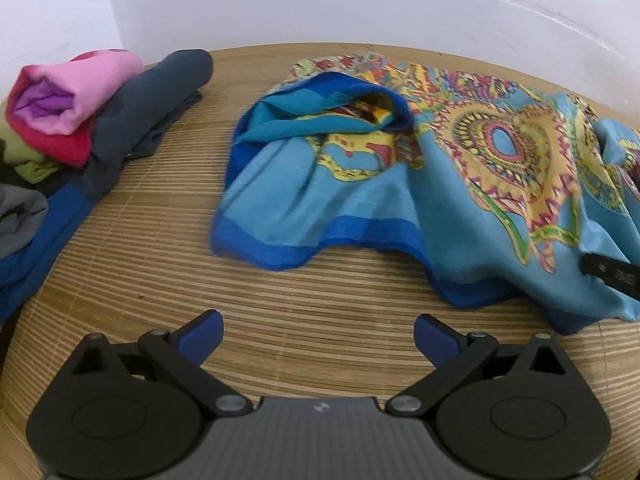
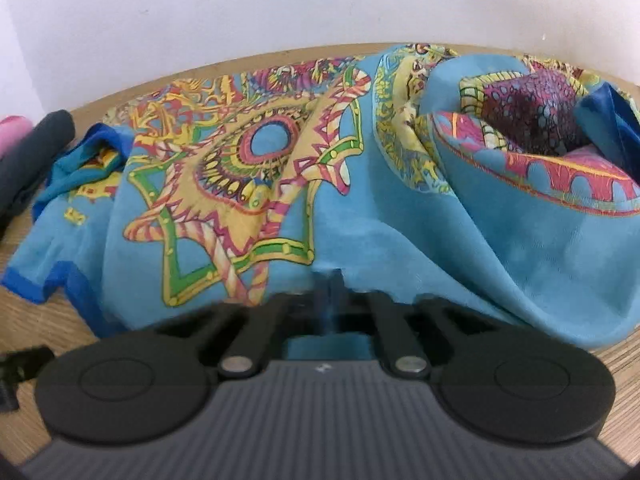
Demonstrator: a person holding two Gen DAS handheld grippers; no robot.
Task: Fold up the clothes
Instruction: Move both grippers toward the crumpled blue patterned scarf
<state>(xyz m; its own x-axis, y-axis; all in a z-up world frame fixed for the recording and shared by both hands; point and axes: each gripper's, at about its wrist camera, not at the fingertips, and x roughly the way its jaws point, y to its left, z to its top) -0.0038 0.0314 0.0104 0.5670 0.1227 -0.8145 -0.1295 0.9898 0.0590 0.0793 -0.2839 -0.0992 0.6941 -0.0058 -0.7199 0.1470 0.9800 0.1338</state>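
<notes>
From the left wrist we see our left gripper (image 1: 319, 336) hanging over the bare striped wooden table (image 1: 168, 248), its blue-padded jaws spread wide with nothing between them. Ahead and to the right, the blue patterned scarf (image 1: 400, 184) lies crumpled on the table, its dark blue border nearest us and one corner folded back over itself. At the far left sits a pile of clothes (image 1: 60, 140), with a pink rolled piece (image 1: 76, 92) on top and a dark navy garment (image 1: 160, 92) beside it, well apart from the scarf. A black tip of our right gripper (image 1: 608, 276) shows at the right edge, against the cloth. From the right wrist, our right gripper (image 2: 332, 292) has its jaws closed together on the near edge of the scarf (image 2: 224, 168), and the fabric bunches up over the fingertips and hides them. The cloth spreads away from us towards the white wall (image 2: 280, 8), rumpled into a high fold on the right.
</notes>
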